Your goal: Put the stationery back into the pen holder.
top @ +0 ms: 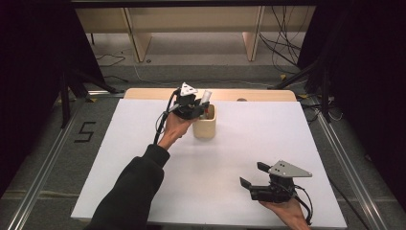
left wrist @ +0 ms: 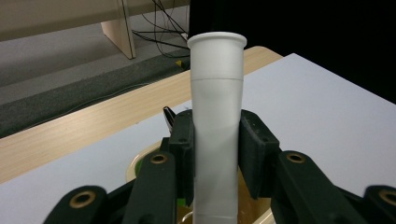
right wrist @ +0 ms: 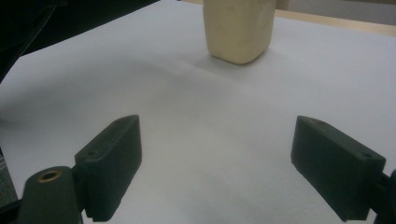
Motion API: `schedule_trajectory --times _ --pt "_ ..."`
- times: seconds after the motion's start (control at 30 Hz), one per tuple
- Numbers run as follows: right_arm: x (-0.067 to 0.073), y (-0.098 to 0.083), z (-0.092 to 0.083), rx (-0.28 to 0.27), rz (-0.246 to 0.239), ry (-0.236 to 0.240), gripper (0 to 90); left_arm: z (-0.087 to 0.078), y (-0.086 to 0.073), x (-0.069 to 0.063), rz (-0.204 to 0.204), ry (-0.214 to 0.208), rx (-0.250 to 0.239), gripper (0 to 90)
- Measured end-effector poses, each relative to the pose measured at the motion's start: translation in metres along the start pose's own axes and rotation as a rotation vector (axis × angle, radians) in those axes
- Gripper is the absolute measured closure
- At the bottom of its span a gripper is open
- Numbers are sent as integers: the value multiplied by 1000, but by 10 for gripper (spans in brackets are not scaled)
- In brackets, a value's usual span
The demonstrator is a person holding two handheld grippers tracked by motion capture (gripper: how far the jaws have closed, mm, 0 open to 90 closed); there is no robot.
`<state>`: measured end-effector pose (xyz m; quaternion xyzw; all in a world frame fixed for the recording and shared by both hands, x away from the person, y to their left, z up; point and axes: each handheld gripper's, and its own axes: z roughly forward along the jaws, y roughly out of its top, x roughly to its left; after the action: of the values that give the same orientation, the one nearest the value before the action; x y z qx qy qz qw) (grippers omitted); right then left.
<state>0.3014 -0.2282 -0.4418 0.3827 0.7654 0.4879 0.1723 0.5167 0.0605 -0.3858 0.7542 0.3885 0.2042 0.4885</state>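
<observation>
My left gripper (left wrist: 217, 144) is shut on a tall white tube (left wrist: 217, 116) with a flared rim, both pads pressing its sides. It holds the tube upright over the mouth of a cream-coloured square holder (top: 205, 125) at the far middle of the table, where the left gripper (top: 194, 108) and the tube's top (top: 206, 96) also show. Some dark item pokes out of the holder behind the tube. My right gripper (top: 251, 175) rests near the front right of the table, jaws wide open with nothing between them, and its own view faces the holder (right wrist: 238, 30).
A white mat (top: 143, 158) covers most of the wooden table (top: 148, 93). Black curtains and stands flank both sides, and cables lie on the floor behind. A wooden bench (top: 191, 24) stands at the back.
</observation>
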Motion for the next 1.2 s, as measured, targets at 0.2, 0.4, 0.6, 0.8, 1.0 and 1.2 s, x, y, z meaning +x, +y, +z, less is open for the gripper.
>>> schedule_trajectory --times 0.2,0.4,0.6,0.8,1.0,1.2 --pt "0 0 0 -1 2 2 171 5 -1 -1 -8 3 6 690" --pt "0 0 0 -3 3 3 174 9 -3 -1 -18 9 18 689" --pt "0 0 0 -4 0 5 175 12 -5 3 -23 18 39 688" --pt "0 1 -1 -5 1 5 175 14 -6 1 -25 14 52 687" --pt "1 1 -1 -9 -1 8 176 17 -8 -1 -18 17 72 682" --pt "0 1 -2 -10 3 5 176 9 -4 -4 -14 -4 71 458"
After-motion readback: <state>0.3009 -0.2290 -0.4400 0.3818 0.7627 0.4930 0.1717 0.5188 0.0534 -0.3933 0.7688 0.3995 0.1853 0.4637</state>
